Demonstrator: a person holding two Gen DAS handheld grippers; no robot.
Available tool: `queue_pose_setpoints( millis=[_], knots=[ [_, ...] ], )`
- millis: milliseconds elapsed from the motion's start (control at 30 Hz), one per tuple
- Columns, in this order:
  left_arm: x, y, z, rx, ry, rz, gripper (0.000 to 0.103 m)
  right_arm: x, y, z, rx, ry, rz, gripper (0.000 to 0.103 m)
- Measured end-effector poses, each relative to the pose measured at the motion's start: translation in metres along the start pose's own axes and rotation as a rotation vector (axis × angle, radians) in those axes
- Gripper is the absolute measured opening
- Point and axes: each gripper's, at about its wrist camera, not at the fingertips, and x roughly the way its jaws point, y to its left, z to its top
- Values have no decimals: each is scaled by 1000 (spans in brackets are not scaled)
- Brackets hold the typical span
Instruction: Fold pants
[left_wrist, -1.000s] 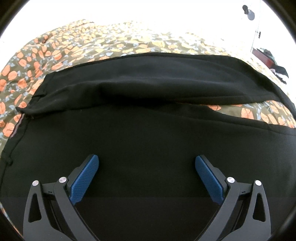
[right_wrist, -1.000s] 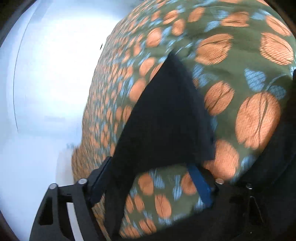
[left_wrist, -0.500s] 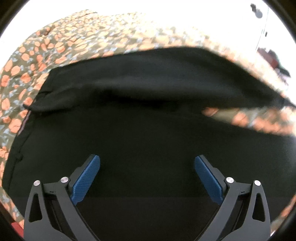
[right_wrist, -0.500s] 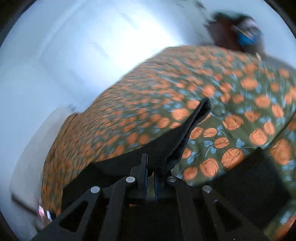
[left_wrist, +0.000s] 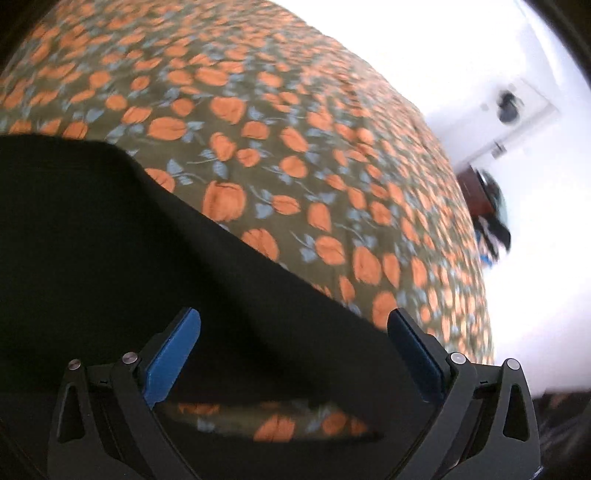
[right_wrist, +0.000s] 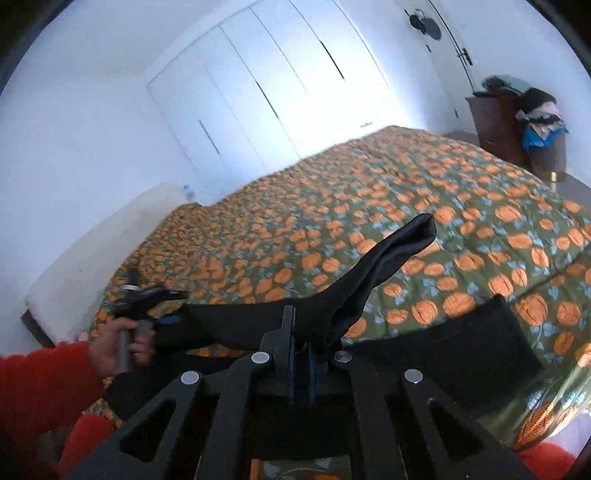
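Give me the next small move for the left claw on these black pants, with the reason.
Probably shut the left claw on the black pants: its blue pads stand wide apart with the fabric edge lying between them, while the right claw is clamped on a raised bunch above the patterned bedspread.

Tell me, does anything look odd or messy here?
Only the heap of clothes piled untidily on the dark dresser beyond the bed. The black pants are merely lifted mid-fold by the right gripper.

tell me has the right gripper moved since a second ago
Yes. The right gripper has closed on the black pants and risen off the floral bedspread: that cover filled its view before, and now lies below, white wardrobe showing.
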Motion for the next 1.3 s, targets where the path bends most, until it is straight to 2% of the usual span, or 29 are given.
queue_pose_setpoints(
  millis=[133, 167, 233, 267, 300, 367, 433, 500, 567, 633, 733, 833, 900, 967, 1033, 1067, 1100, 1167, 1233, 1300],
  knots=[
    [5, 12, 10, -67, -33, 7, 97, -12, 2, -2, 6, -18, 53, 6],
    [5, 14, 13, -76, -36, 6, 93, -16, 1, -3, 12, -20, 69, 6],
    [8, 18, 18, -90, -36, 7, 77, -22, -1, -4, 19, -23, 97, 6],
    [8, 21, 19, -96, -34, 7, 59, -26, -2, -5, 25, -24, 112, 6],
    [7, 25, 19, -105, -30, 5, 34, -29, -3, -7, 30, -27, 124, 6],
    [5, 38, 18, -139, -33, 12, 9, -31, -7, -10, 45, -19, 134, 6],
    [-5, 52, 13, -199, -41, -61, 7, -27, -15, -15, 75, 6, 92, 6],
    [-24, 53, 10, -198, -53, -106, 6, -13, -33, -21, 145, 61, 36, 6],
    [-58, 37, 15, -108, -89, -117, 6, 7, -57, -29, 245, 128, -19, 6],
    [-98, 18, 17, -12, -143, -102, 6, 22, -73, -26, 313, 168, -11, 6],
    [-180, -9, -7, 162, -273, -48, 7, 29, -64, 10, 240, 132, 14, 6],
    [-211, 0, -60, 216, -289, -19, 8, 18, -44, 47, 135, 89, 57, 6],
    [-199, 26, -116, 175, -222, 0, 9, 19, -44, 53, 97, 148, 24, 6],
    [-156, 55, -169, 120, -70, 30, 9, 34, -63, 37, 117, 283, -69, 6],
    [-129, 70, -194, 67, 9, 42, 8, 55, -94, 5, 181, 453, -189, 6],
    [-123, 73, -204, 63, 20, 36, 7, 64, -109, -14, 213, 531, -241, 6],
    [-122, 69, -206, 79, 20, 31, 7, 67, -119, -27, 230, 571, -275, 6],
    [-127, 57, -207, 129, 13, 15, 8, 60, -121, -30, 246, 551, -297, 6],
    [-130, 48, -206, 167, -2, 1, 8, 53, -114, -26, 197, 518, -332, 6],
    [-130, 41, -209, 202, -1, -2, 8, 52, -121, -31, 214, 528, -357, 6]
  ],
)
